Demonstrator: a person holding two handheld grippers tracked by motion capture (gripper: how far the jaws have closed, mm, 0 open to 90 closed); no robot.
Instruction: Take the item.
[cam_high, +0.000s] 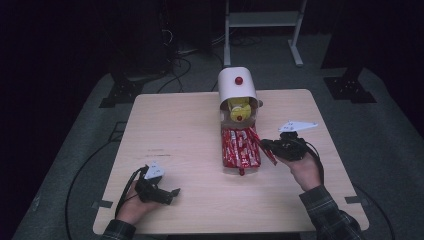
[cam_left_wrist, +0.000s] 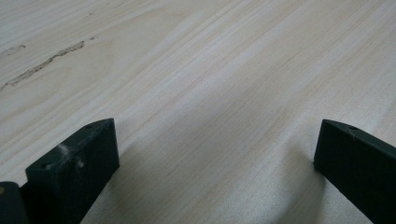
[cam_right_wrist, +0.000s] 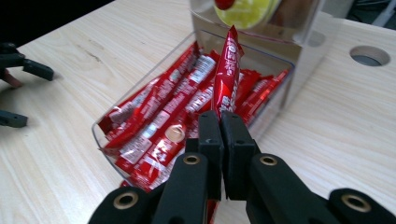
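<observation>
Red sachet (cam_right_wrist: 227, 70) upright, clamped in right claw (cam_right_wrist: 221, 122), above tray (cam_right_wrist: 100, 133).

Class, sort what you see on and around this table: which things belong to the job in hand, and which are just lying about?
In the job: right gripper, red sachet it pinches, clear tray of sachets, white dispenser.
Lying about: left gripper resting open, table hole, metal stand.
</observation>
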